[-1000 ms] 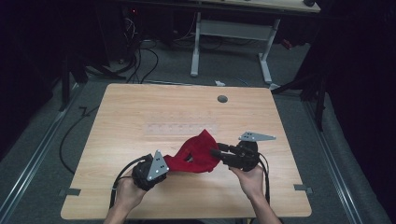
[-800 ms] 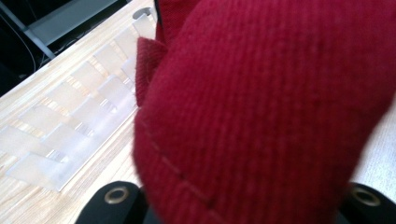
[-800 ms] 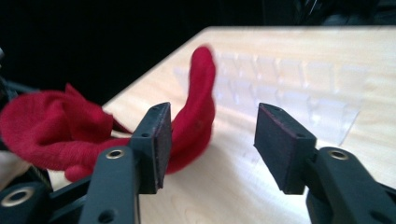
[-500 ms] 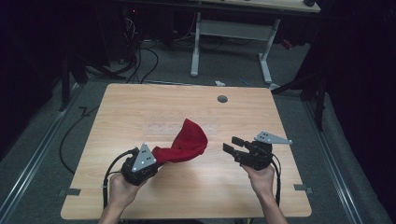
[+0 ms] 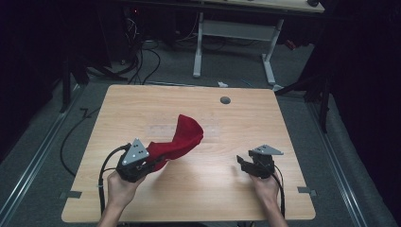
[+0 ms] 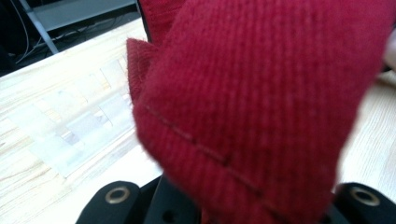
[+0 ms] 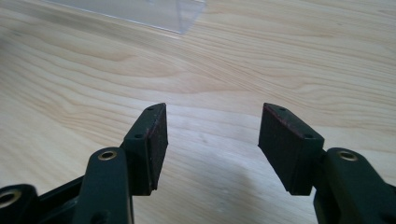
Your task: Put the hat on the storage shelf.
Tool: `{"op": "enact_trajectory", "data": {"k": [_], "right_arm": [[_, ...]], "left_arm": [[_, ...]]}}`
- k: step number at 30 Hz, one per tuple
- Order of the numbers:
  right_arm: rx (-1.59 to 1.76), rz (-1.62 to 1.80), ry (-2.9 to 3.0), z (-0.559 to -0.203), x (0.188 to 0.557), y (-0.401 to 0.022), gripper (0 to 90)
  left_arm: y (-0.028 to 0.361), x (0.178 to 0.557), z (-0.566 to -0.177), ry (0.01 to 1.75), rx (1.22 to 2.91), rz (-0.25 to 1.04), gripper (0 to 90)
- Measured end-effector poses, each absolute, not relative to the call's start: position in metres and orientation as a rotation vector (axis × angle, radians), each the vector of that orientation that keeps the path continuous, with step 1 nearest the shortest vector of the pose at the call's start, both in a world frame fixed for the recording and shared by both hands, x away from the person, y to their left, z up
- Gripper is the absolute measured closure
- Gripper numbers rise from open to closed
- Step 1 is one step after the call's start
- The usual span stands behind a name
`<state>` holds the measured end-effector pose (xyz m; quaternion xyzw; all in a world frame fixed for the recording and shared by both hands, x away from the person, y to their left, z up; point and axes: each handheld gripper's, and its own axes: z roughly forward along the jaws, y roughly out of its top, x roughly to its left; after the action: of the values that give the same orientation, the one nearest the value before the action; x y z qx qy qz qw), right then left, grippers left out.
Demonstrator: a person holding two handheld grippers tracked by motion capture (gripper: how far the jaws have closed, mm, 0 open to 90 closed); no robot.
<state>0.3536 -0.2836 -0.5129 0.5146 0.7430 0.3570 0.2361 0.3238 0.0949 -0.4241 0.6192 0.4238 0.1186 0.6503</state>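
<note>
Cloth [image 5: 182, 139]: lifted, clenched in your left gripper [image 5: 142, 163]. Right gripper [image 5: 248, 165]: fingers released, just opened, nothing between. Next, likely: regrasp a free edge.

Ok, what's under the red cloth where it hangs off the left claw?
Bare wooden table and a clear taped patch lie below the lifted red cloth. The cloth covers the left claw's pads and the table right behind it.

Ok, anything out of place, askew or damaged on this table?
Nothing damaged or spilled. The red cloth hangs bunched from the shut left gripper, part lifted off the table. The right gripper is open and holds nothing.
</note>
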Motion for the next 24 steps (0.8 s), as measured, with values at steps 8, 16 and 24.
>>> {"op": "enact_trajectory", "data": {"k": [8,16,24], "right_arm": [[1.352,0.822,2.082,-0.529,0.359,-0.277,38.7],[1.422,0.88,2.084,-0.531,0.365,-0.284,36.8],[1.425,0.878,2.081,-0.531,0.364,-0.284,36.7]], "left_arm": [[0.108,0.333,-0.413,1.015,1.296,0.265,84.0],[0.117,0.34,-0.4,1.06,1.232,0.243,84.2],[0.119,0.345,-0.384,1.052,1.205,0.241,84.2]]}}
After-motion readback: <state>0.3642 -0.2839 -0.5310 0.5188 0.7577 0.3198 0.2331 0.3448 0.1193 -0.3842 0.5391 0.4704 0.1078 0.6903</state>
